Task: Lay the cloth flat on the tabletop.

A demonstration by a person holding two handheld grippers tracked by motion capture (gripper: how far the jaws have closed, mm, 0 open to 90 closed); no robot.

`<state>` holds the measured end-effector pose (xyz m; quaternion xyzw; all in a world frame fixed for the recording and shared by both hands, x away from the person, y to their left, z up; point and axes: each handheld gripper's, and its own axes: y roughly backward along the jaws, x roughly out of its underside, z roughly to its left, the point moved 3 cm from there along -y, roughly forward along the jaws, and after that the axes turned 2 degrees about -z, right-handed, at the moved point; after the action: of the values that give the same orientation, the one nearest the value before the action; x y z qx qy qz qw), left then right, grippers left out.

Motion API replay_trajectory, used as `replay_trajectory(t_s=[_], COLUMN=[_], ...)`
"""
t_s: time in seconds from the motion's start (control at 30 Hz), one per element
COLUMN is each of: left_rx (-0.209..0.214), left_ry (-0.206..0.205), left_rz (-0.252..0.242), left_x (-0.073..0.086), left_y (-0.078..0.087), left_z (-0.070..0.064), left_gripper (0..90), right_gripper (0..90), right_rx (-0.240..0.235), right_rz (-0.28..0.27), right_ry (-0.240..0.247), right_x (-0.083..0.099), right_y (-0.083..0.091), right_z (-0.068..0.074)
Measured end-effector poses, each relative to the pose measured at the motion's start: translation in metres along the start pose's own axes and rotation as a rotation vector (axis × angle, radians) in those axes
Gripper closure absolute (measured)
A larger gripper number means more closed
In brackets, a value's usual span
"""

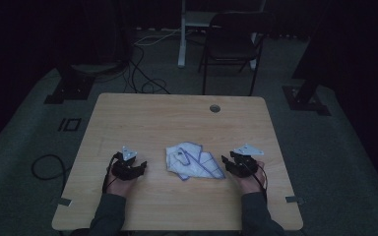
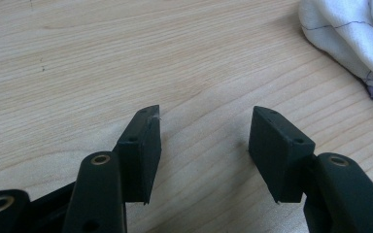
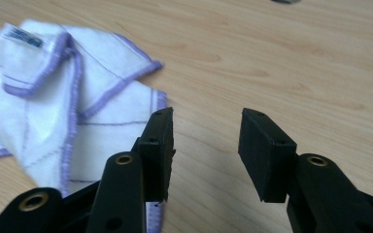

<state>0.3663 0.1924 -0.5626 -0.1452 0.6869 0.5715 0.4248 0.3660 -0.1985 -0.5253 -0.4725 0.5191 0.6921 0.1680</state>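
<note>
Two sleeved forearms enter at the bottom edge of the high view, cut off at the elbows; each hand holds one gripper. Count: two grippers, one cloth, one table.

Left gripper [image 1: 139, 166] rests low over the wooden table [image 1: 177, 118], left of the cloth. In the left gripper view its two black jaws stand spread, with bare wood grain between them and nothing held. The cloth [image 2: 354, 39] shows there at the upper right corner, cut off by the frame edge, well clear of the jaws.

The cloth [image 1: 193, 161], white with purple edging and thin purple lines, lies crumpled mid-table between the two grippers, touching neither in the high view. A small label sits near its upper fold; the print is too small to read.

Right gripper [image 1: 226, 161] sits just right of the cloth. In the right gripper view its jaws are likewise spread and empty; the near jaw overlaps the cloth [image 3: 39, 107] edge, hiding part of the hem, so contact cannot be told.

Beyond the table, the dim room shows one dark chair [image 1: 234, 42] and loose floor cables [image 1: 142, 73].
</note>
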Motion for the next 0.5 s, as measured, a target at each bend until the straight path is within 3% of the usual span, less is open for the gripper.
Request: replay_trajectory(t_s=[0.5], left_rx=[-0.004], left_ry=[0.004], left_rz=[0.004], left_x=[0.000], left_y=[0.001], left_z=[-0.001], left_gripper=[52.3], right_gripper=[57.2], right_rx=[-0.051], right_rz=[-0.026], right_ry=[0.049], right_x=[-0.023], right_y=[0.004], right_z=[0.016])
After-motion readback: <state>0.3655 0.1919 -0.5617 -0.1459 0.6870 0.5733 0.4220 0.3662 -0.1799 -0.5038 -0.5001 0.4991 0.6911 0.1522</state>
